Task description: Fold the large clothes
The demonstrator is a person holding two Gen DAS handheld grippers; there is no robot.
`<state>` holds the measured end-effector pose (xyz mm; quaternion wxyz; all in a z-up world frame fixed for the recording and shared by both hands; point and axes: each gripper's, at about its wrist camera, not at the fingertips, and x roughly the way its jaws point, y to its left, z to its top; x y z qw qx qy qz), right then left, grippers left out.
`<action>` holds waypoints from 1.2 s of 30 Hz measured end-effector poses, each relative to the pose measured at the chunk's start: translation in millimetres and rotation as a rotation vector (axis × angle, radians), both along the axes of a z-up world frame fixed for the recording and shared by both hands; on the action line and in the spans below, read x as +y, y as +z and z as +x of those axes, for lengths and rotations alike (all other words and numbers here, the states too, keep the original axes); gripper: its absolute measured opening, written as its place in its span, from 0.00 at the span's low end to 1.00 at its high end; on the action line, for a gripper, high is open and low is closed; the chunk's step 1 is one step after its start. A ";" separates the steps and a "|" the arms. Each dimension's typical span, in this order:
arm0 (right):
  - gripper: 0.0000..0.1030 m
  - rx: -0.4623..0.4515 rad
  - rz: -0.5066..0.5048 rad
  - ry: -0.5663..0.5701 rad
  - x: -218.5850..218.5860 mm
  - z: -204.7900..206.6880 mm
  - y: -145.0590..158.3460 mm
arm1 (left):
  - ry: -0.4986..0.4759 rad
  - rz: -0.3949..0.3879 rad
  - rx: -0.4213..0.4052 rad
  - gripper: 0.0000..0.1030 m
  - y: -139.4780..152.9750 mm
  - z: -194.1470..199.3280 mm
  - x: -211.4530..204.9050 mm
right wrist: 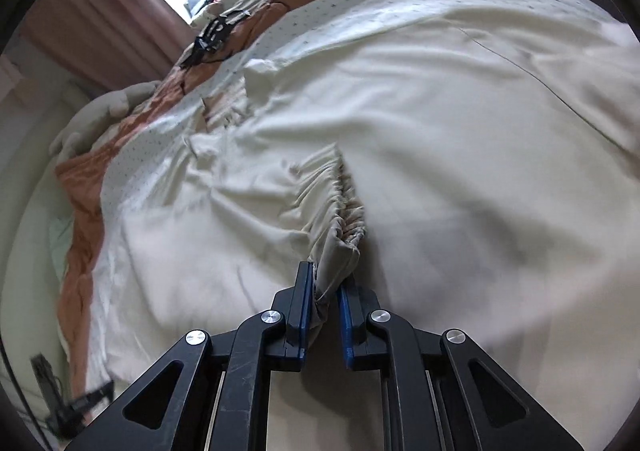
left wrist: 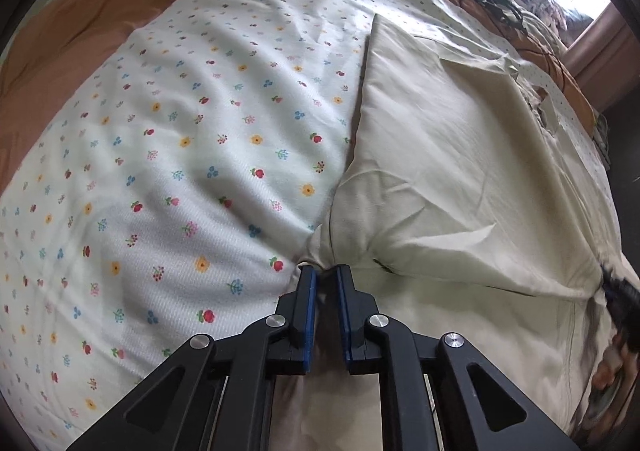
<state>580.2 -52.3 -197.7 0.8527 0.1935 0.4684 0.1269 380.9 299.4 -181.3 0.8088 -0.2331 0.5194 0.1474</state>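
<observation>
Cream trousers (left wrist: 460,155) lay flat on a floral bedspread (left wrist: 160,155). Left gripper (left wrist: 326,277) pinched one corner; right gripper (right wrist: 326,281) clamped the gathered waistband (right wrist: 340,207). Folding well likely meant lifting both evenly, cloth taut.

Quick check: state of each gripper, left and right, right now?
Left gripper: shut on a bunched corner of the cream garment.
Right gripper: shut on the garment's gathered elastic edge.
</observation>
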 end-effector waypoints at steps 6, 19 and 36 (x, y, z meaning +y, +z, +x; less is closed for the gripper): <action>0.13 0.036 0.063 -0.018 -16.9 -10.5 -12.4 | -0.005 0.008 0.012 0.12 0.4 2.6 -1.2; 0.40 0.024 0.008 0.011 -36.6 -21.3 3.9 | 0.001 -0.021 -0.053 0.57 46.3 0.3 -30.7; 0.65 -0.144 0.023 -0.166 -227.5 -57.7 96.8 | -0.179 -0.012 -0.151 0.73 89.4 36.4 -161.7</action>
